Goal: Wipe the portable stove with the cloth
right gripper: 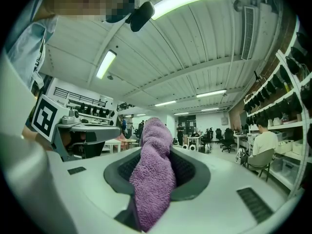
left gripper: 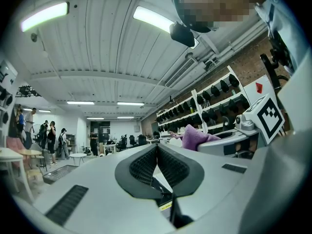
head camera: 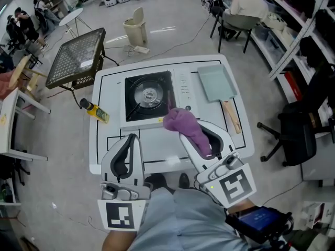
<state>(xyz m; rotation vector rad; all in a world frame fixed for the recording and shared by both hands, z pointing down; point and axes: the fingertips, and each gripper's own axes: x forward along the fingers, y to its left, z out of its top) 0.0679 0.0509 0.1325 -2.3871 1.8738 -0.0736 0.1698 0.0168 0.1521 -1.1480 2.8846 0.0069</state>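
**A:** Biggest first. What's where?

**B:** The white bench (head camera: pixel 110 88) carries the portable stove (head camera: pixel 157 98), which lies flat near its middle. The purple cloth (head camera: pixel 183 125) is pinched in the right claw (head camera: pixel 192 129). Its bunched end sits over the stove's near right corner.

**A:** How will they handle?

**B:** My guess is that the stove is rigid and fairly heavy, so light strokes shouldn't shift it. The smooth bench might let it slide under a hard push, though. The cloth looks soft, light and limp, so it will fold rather than push. The claw holds it across the bunched middle, and a wad of fabric sticks out past the tips. That seems the right place to hold it for wiping.

**A:** And the left claw (head camera: pixel 135 137)?

**B:** It's clenched on nothing, its 2 pads meeting at the tips. It sits near the stove's front edge.

**A:** What can't you make out?

**B:** I can't tell whether the cloth touches the stove. From the head view it hides that corner and the surface under it. Both claw views look level across the room, so neither shows the stove. In the right gripper view the cloth also covers most of the pads. How high either claw sits above the bench is unclear.
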